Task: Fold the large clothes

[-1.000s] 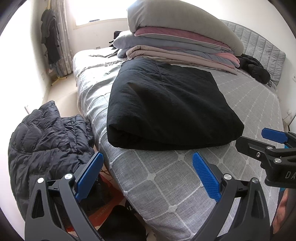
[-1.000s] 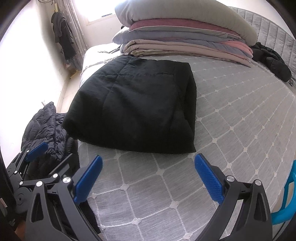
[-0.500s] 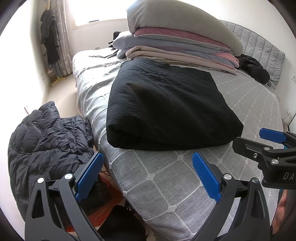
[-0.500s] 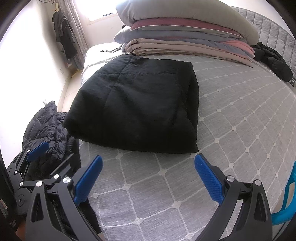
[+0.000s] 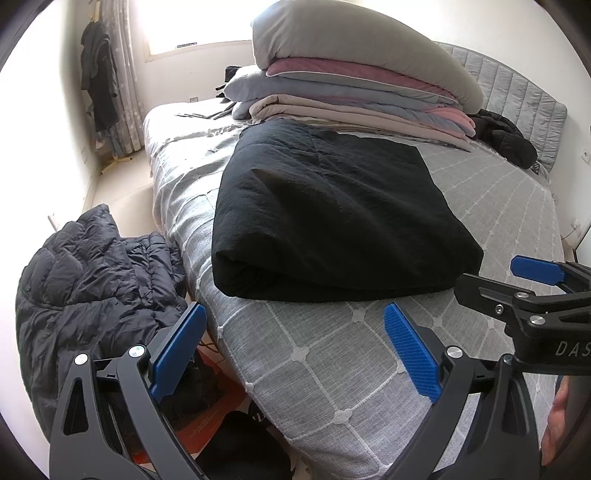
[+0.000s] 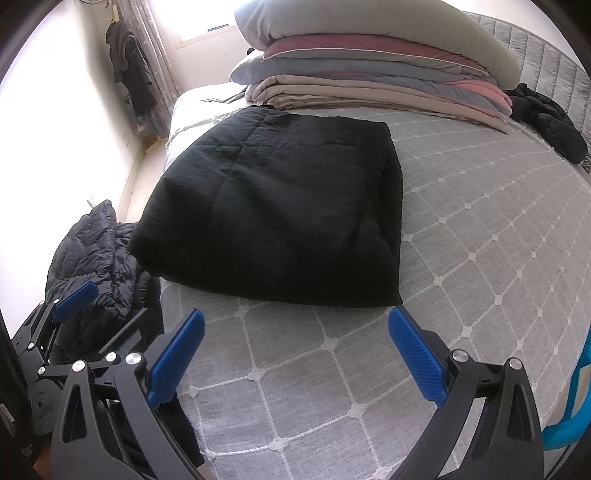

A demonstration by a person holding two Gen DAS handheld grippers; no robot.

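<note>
On the grey quilted bed [image 6: 480, 258], near its left edge, lies the folded black garment [image 6: 273, 218], rolled fold toward the cameras; unmoved against the earlier frames, views barely shifted; left gripper [image 5: 295, 347] and right gripper [image 6: 299, 350] both spread wide, holding nothing, hovering short of the garment's near edge; behind it, touching its far side, a stack of folded bedding [image 5: 354, 88]; off the bed's left side, a dark puffer jacket [image 5: 92, 295]; by the padded headboard [image 5: 524, 110], another black jacket [image 6: 550, 122]; beyond, bright window [image 5: 192, 26].
</note>
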